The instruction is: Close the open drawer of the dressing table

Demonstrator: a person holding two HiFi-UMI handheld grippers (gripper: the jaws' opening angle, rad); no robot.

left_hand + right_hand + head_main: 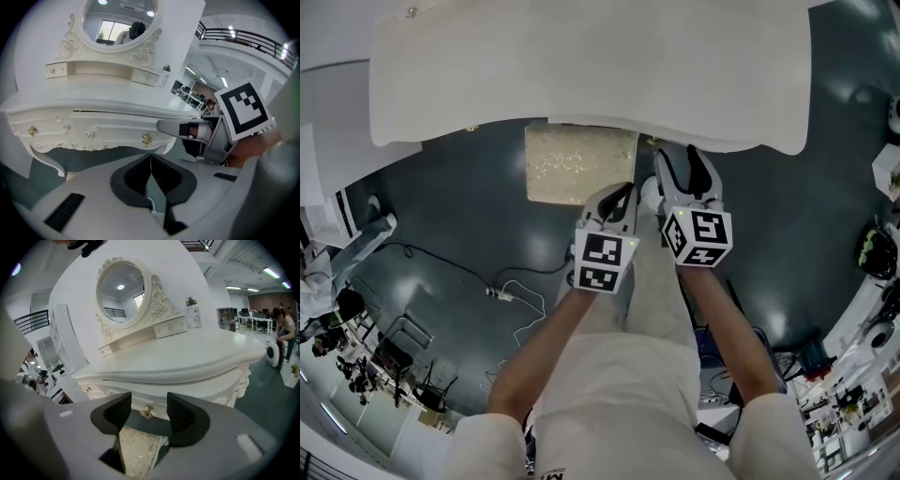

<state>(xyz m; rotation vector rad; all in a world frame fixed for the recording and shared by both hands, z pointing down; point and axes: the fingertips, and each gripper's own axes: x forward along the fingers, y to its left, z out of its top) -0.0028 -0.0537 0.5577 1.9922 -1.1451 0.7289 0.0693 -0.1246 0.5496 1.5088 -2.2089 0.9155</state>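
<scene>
Right gripper (149, 406), jaws apart, faces drawer knob (146, 412).

**Both Arms Forward, One Hand-Held Gripper Shut**

You held your left forearm (539, 347) and right forearm (727, 337) stretched out ahead of you, side by side. Both pointed downward. Your left hand-held gripper (617, 194) had its jaws pressed together, tip to tip. Your right hand-held gripper (684, 171), just beside it and slightly further forward, had its jaws standing apart.
</scene>
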